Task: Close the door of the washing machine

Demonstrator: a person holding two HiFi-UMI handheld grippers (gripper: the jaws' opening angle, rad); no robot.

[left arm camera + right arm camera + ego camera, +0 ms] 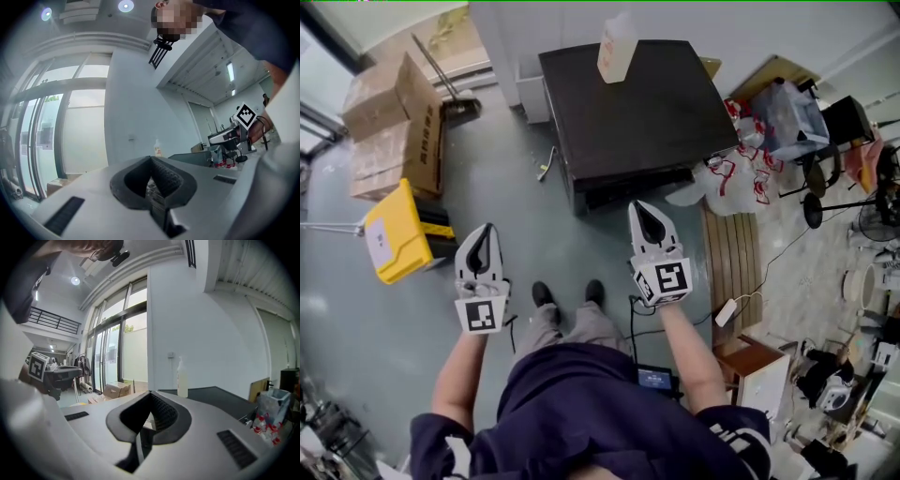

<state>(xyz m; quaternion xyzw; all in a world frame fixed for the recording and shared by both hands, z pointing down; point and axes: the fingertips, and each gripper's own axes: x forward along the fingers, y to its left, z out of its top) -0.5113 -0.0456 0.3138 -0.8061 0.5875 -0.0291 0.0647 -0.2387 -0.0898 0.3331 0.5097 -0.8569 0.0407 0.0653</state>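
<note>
Washing machine, black-topped and boxy, at upper centre
Left gripper and right gripper below it, jaws pressed together on nothing; white plastic bottle stands on top.

No words or numbers can be read. The label on the bottle at upper centre is blurred, as is the pale sticker on the yellow board at left. White print on the sleeve at lower right is cut off.

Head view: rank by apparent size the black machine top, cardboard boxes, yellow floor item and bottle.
1. black machine top
2. cardboard boxes
3. yellow floor item
4. bottle, smallest even though it stands raised on the machine, nearer the camera.
</note>
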